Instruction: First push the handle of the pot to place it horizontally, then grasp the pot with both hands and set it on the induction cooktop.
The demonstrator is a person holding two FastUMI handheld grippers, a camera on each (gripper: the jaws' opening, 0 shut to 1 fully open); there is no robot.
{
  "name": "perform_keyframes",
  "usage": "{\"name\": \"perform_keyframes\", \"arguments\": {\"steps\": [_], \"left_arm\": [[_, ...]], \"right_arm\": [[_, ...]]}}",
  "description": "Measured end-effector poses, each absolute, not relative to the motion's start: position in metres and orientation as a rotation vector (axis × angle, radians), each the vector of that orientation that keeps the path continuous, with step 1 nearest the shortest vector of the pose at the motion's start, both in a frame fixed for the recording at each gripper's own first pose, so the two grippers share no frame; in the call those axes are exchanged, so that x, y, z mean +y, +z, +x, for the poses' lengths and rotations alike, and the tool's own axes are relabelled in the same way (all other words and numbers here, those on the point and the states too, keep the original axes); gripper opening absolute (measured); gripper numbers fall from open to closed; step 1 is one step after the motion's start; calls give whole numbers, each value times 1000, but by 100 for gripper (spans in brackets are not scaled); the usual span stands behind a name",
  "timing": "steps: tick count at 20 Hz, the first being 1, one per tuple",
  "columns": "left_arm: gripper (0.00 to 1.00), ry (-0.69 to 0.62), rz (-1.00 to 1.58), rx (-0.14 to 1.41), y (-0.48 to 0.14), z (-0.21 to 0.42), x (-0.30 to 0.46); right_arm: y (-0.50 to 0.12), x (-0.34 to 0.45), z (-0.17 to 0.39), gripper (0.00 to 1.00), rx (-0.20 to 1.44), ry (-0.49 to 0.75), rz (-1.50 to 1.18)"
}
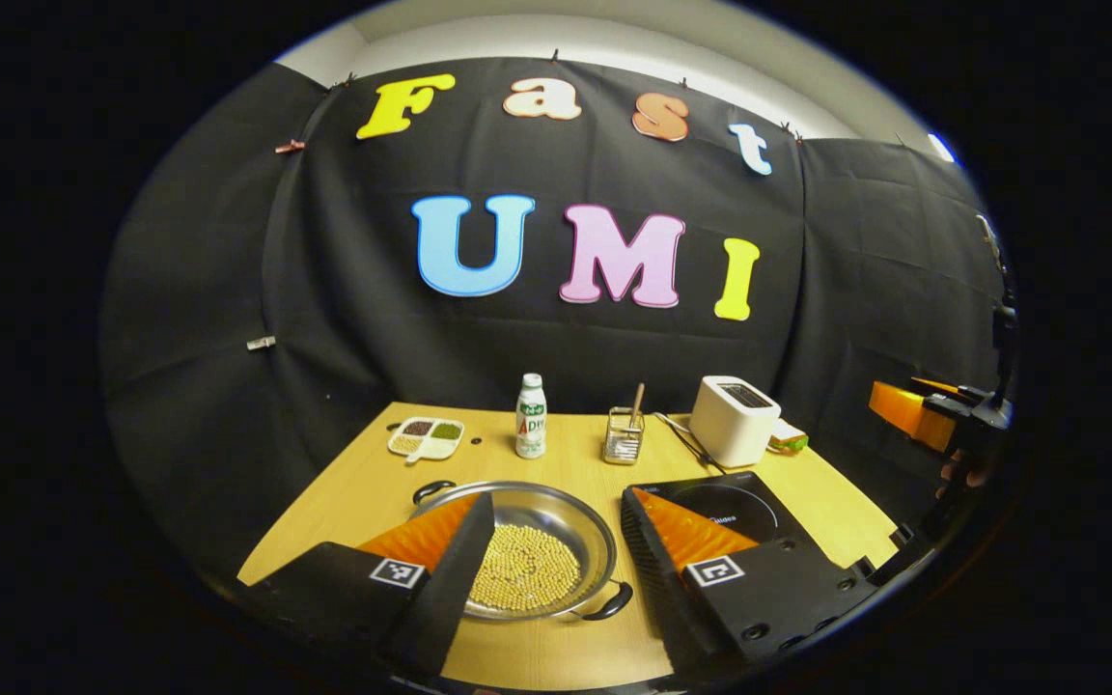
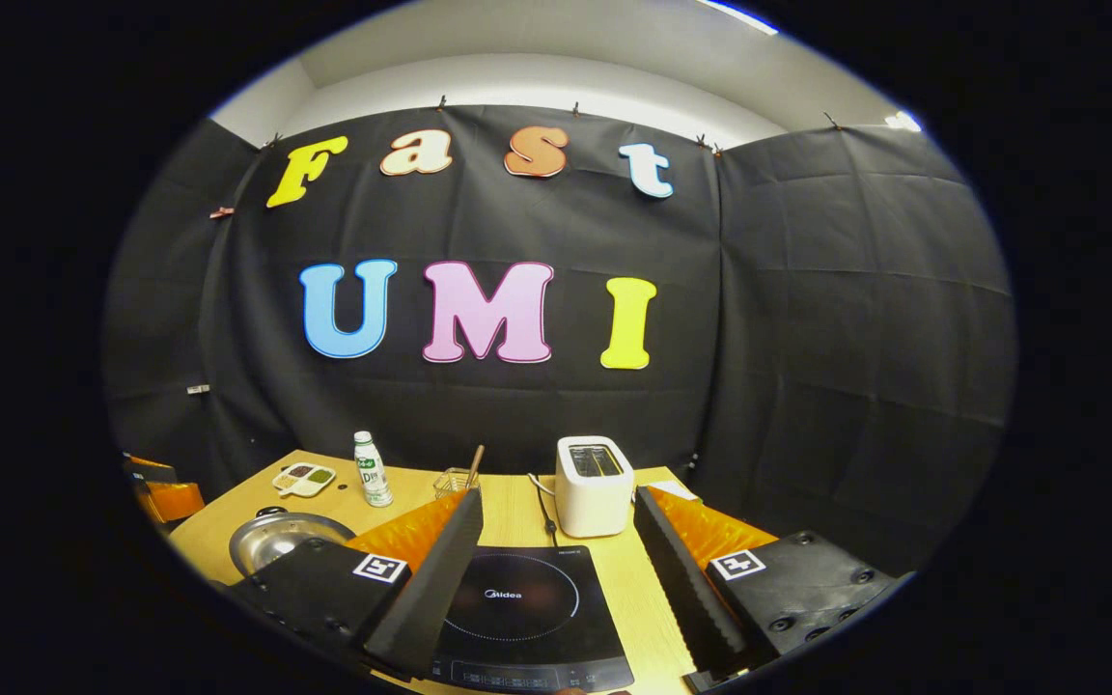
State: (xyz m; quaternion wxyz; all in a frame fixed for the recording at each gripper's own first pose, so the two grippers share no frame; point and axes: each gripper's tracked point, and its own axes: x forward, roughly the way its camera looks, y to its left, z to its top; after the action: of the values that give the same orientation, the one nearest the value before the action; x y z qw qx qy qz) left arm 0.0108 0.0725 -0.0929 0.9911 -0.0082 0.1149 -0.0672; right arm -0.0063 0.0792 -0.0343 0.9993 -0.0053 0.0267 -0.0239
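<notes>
Both grippers' jaws gape wide, holding nothing: left gripper (image 1: 556, 569), right gripper (image 2: 556, 579). Shiny steel pot (image 1: 556, 526) of yellow beans sits at nine o'clock from the black cooktop (image 2: 527, 603); its loop handles lie at ten and four.

A white toaster (image 2: 594, 486) stands at the counter's (image 1: 363, 483) back edge. Left of it: a utensil holder (image 1: 624, 435), a small bottle (image 1: 531, 416), a divided dish (image 1: 426, 437).

Black cloth wall (image 2: 807, 319); wooden table (image 1: 373, 492).
</notes>
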Motion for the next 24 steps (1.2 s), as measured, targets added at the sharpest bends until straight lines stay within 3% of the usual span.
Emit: {"name": "perform_keyframes", "arguments": {"steps": [1,4,7,10,13,19,24], "left_arm": [[79,-140,-5,252,-97,12,74],[53,-171,53,316,-118,13,71],[39,-207,92,408,-143,4,65],[17,-263,154,478,-169,-3,55],[5,-304,171,512,-197,-9,52],[5,-364,223,671,-278,-23,57],[5,-389,225,748,-311,-17,57]], "right_arm": [[-37,81,-3,96,58,-37,-2],[-40,88,4,98,63,-6,-4],[-42,90,6,98,65,20,-17],[-48,91,7,98,75,40,-20],[-51,93,8,96,81,60,-28],[-58,93,10,98,101,66,-12],[-60,81,11,98,118,32,3]]}}
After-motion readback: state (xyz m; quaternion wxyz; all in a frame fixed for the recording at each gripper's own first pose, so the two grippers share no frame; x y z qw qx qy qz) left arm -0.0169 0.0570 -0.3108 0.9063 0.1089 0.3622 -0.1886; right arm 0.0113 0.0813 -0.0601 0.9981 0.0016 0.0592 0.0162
